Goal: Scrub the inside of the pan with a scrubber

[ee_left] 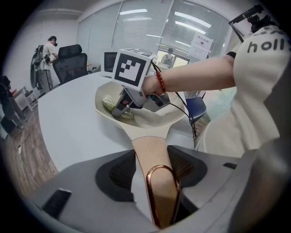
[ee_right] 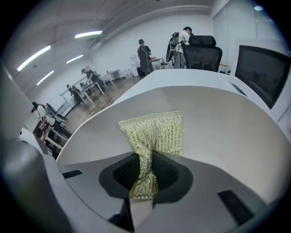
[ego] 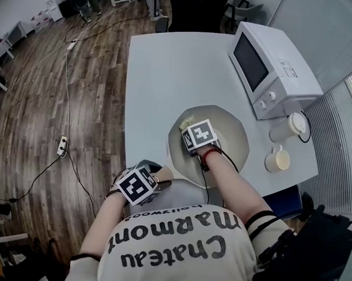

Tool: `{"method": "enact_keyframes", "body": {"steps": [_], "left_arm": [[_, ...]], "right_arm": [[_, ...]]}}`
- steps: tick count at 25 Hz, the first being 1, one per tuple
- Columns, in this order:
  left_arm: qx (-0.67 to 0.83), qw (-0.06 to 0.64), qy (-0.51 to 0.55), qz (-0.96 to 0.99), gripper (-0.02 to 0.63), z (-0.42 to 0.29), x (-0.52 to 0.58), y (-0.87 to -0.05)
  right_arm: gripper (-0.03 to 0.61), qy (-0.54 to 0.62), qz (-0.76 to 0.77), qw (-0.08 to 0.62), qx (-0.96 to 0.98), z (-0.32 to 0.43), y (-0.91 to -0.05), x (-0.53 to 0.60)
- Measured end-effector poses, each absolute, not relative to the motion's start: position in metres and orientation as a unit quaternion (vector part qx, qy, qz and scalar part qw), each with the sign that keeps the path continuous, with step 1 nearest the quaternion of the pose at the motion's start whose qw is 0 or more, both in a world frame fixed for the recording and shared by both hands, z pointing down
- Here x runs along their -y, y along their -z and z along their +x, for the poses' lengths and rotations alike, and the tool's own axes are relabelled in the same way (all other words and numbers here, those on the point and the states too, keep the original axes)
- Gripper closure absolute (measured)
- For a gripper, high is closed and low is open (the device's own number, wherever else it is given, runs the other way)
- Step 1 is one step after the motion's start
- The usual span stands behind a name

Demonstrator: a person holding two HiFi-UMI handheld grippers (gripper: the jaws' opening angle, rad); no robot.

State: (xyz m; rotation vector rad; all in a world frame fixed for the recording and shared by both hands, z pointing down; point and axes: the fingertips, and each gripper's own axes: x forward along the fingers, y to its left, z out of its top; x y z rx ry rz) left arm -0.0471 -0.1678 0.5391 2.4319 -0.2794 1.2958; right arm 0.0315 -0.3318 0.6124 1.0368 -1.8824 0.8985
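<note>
A cream pan (ego: 233, 138) sits on the white table near its front edge. Its tan handle (ee_left: 152, 164) with a copper hanging loop lies between the jaws of my left gripper (ee_left: 152, 170), which is shut on it. My left gripper (ego: 140, 184) shows at the table's front left edge in the head view. My right gripper (ego: 198, 136) is inside the pan, shut on a yellow-green scrubber (ee_right: 152, 136). The scrubber (ee_left: 109, 103) lies flat against the pan's inner wall (ee_right: 213, 123). In the head view a corner of the scrubber (ego: 187, 123) shows beyond the marker cube.
A white microwave (ego: 271, 64) stands at the table's right. A lidded white cup (ego: 291, 127) and a cream mug (ego: 277, 160) sit right of the pan. The far table (ego: 173, 68) is bare. People, a black chair (ee_right: 202, 54) and desks are in the background.
</note>
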Motion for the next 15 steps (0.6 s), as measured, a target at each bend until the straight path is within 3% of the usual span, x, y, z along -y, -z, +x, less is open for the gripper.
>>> {"method": "enact_keyframes", "body": {"steps": [15], "left_arm": [[0.096, 0.189, -0.461, 0.862, 0.379, -0.048, 0.168, -0.540]], "right_arm": [[0.509, -0.440, 0.512, 0.298, 0.674, 0.087, -0.616, 0.357]]}}
